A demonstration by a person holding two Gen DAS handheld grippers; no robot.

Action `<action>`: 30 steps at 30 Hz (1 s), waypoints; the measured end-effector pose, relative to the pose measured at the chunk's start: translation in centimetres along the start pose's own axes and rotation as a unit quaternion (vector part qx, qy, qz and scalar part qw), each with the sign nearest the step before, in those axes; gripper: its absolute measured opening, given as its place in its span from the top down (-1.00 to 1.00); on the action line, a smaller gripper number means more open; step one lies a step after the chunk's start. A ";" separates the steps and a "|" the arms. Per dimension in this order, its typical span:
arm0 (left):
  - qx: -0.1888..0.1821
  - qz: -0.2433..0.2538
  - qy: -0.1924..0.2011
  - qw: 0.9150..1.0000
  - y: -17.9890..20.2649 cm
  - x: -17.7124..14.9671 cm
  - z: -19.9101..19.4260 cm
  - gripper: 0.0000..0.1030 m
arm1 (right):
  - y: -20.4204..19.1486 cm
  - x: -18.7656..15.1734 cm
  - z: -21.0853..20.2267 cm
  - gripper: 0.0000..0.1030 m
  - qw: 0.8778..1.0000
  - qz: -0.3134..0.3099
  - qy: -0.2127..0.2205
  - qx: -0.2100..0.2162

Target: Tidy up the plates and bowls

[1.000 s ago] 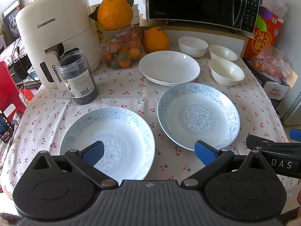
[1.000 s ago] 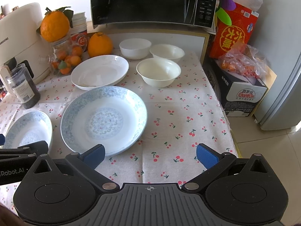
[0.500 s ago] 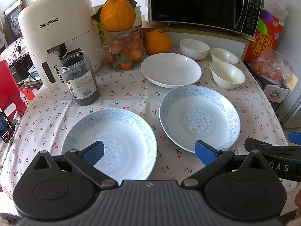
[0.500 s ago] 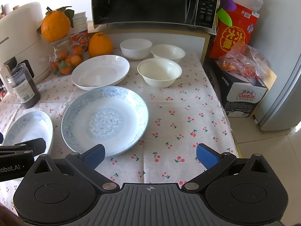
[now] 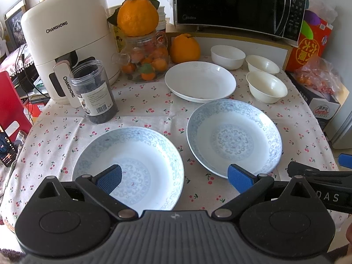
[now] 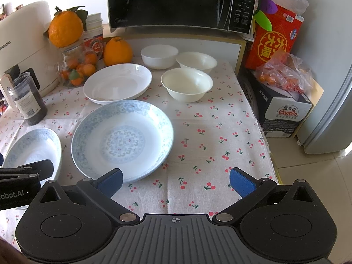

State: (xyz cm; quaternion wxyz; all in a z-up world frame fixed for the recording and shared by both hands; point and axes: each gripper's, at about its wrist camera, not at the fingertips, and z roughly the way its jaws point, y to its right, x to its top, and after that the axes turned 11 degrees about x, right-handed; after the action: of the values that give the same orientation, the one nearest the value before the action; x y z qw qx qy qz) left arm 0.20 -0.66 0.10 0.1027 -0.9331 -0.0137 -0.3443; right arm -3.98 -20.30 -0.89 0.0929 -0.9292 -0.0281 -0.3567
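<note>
Only the left view shows the near patterned plate (image 5: 140,154) whole; both the left hand-held gripper (image 5: 175,177) and the right hand-held gripper (image 6: 176,181) are released, grasping nothing

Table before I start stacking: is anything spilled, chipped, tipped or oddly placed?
Nothing spilled or chipped. The one oddity: a big orange balances on top of the glass jar of small fruit at the back left. It could roll off if bumped.

Tablecloth (image 6: 220,118): white, small red cherry print.
Two near plates (image 5: 129,154) (image 5: 234,136): white, pale blue scrollwork.
Far plate (image 5: 200,80): plain white.
Bowls (image 6: 187,83): cream.
My finger pads (image 6: 111,179): blue.
</note>
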 end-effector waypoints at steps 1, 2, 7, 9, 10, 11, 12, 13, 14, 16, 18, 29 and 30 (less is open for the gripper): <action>0.000 0.000 0.000 1.000 0.0 0.0 0.0 -0.99 | 0.0 0.0 0.0 -1.00 1.000 0.000 0.000 0.000; 0.001 0.000 0.001 1.000 0.0 0.0 0.0 -0.99 | 0.1 0.0 -0.1 -1.00 1.000 0.000 0.000 0.000; 0.003 0.001 0.001 1.000 -0.1 0.0 0.1 -0.99 | 0.2 0.1 -0.3 -1.00 1.000 0.002 0.004 -0.001; 0.004 0.002 0.003 1.000 -0.1 0.0 0.1 -0.99 | 0.2 0.1 -0.3 -1.00 1.000 0.002 0.004 -0.001; 0.004 0.003 0.004 1.000 -0.1 0.0 0.1 -0.99 | 0.2 0.1 -0.3 -1.00 1.000 0.002 0.004 -0.002; 0.004 0.004 0.005 1.000 -0.1 0.1 0.1 -0.99 | 0.3 0.1 -0.3 -1.00 1.000 0.002 0.004 -0.003; 0.004 0.004 0.005 1.000 -0.1 0.0 0.1 -0.99 | 0.3 0.1 -0.3 -1.00 1.000 0.002 0.005 -0.004; 0.005 0.005 0.005 1.000 -0.1 0.1 0.1 -0.99 | 0.2 0.2 -0.3 -1.00 1.000 0.002 0.005 -0.004; 0.005 0.005 0.005 1.000 -0.1 0.1 0.2 -0.99 | 0.2 0.2 -0.3 -1.00 1.000 0.002 0.005 -0.004; 0.005 0.005 0.004 1.000 -0.1 0.1 0.2 -0.99 | 0.2 0.2 -0.3 -1.00 1.000 0.001 0.005 -0.005; 0.006 0.005 0.003 1.000 -0.2 0.1 0.2 -0.99 | 0.1 0.3 -0.2 -1.00 1.000 0.001 0.004 -0.005; -0.011 0.015 0.003 1.000 -0.4 0.4 0.5 -0.99 | 0.2 0.9 0.4 -1.00 1.000 -0.003 -0.005 -0.010; -0.016 0.027 0.007 0.999 -0.3 0.6 0.6 -0.99 | 0.2 1.1 0.5 -1.00 1.000 -0.003 -0.008 -0.008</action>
State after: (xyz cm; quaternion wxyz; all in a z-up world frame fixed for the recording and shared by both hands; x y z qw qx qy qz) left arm 1.02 -0.25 0.10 0.0972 -0.9323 0.0176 -0.3478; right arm -2.77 -20.45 -0.53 0.0841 -0.9324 -0.0290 -0.3502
